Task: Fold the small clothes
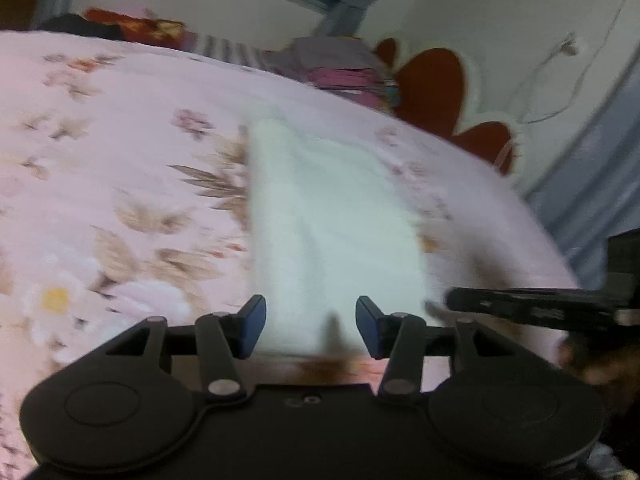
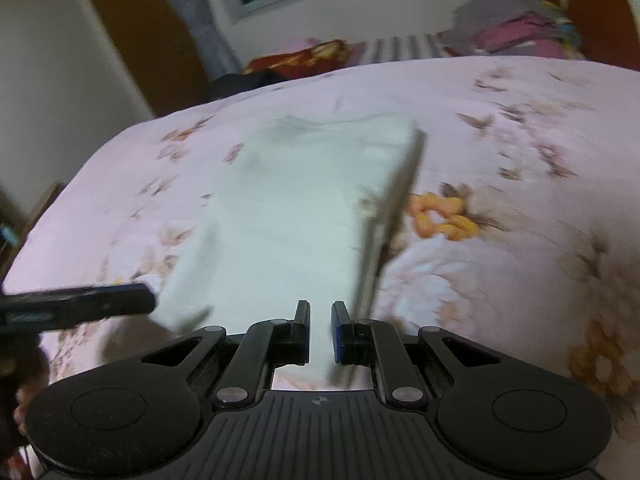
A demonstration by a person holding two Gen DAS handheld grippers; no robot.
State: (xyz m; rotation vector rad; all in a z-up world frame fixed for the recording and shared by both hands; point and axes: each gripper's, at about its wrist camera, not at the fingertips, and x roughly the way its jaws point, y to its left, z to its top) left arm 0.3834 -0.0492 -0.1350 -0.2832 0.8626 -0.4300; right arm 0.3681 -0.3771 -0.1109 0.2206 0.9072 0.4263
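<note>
Both grippers tilt down over the bed [image 1: 120, 160]. Left gripper [image 1: 311, 326] half open, empty above the cloth [image 1: 332, 216]; right gripper [image 2: 320, 330] narrowly parted, grip unclear. Bed open around.

So there's a folded cloth [image 2: 296, 208] lying mid-bed [image 2: 520, 140], both hand-held grippers at its near edge, left hand-held gripper [image 1: 311, 326] beside right hand-held gripper [image 2: 320, 330]. Clothes pile [image 2: 516, 28] sits way behind.

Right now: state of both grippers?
Left gripper: jaws apart over the near edge of the white cloth; no grip visible.
Right gripper: jaws nearly together with the cloth edge between them; grip cannot be told.
</note>
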